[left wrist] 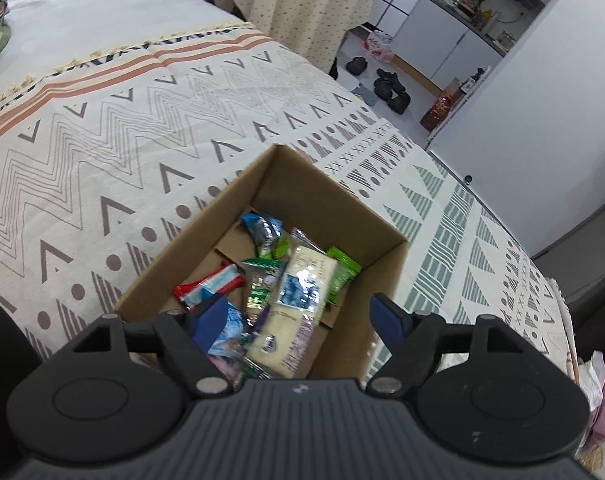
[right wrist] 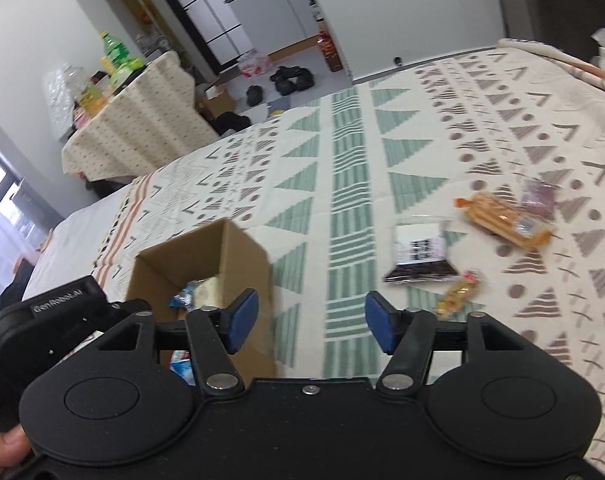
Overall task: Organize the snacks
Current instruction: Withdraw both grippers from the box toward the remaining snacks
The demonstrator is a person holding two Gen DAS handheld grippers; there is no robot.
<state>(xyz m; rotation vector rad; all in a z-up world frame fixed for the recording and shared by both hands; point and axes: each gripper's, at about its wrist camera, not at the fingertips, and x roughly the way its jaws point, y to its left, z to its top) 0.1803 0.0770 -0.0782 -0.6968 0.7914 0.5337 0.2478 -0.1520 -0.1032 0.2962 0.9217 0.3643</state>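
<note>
The job looks partly done, judging by how things lie; a cardboard box sits on the patterned bed cover at the lower centre of the left wrist view, and several wrapped snacks already lie inside it; I count about six, though they overlap and the exact number is hard to fix; among them a long pale packet, a red and white one, a blue one and green wrappers.

Four snacks remain loose on the cover, at the right of the right wrist view: a dark packet with a white label; an orange packet; a small orange bar below it; a purplish packet at the far side.

The left gripper hangs over the box with its jaws apart and nothing pinched between them; the right gripper is likewise spread and empty, above bare cover between the box and the loose snacks, well apart from them.
</note>
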